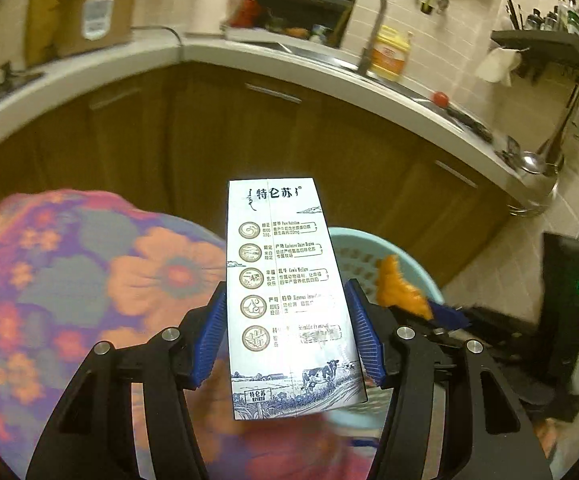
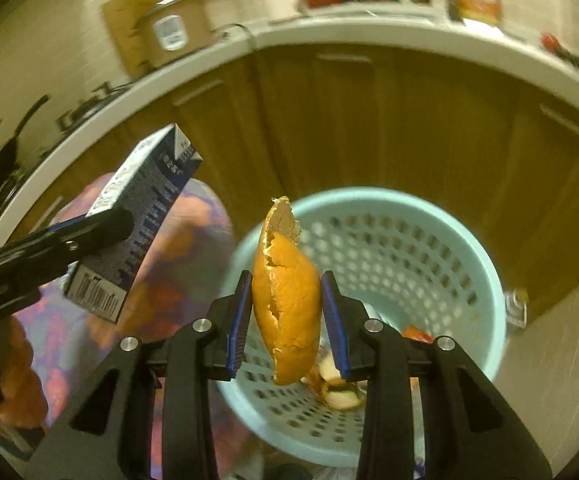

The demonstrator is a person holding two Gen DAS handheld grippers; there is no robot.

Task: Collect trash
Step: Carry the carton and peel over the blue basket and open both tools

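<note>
Left claw [image 1: 285,332] clamped on an upright blue-and-white milk carton [image 1: 285,296], right claw [image 2: 287,320] gripping a piece of orange peel [image 2: 287,308] above the pale blue perforated waste basket [image 2: 485,280], scraps at its bottom, wooden kitchen cabinets [image 2: 369,128] behind, floral fabric [image 1: 69,272] at left

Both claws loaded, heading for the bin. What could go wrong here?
1. The peel is cracked and pinched only at its middle; it may tear and fall short of the bin.
2. The left claw holds the tall carton low, so it could tip.
3. The claws are close together and might collide.
</note>
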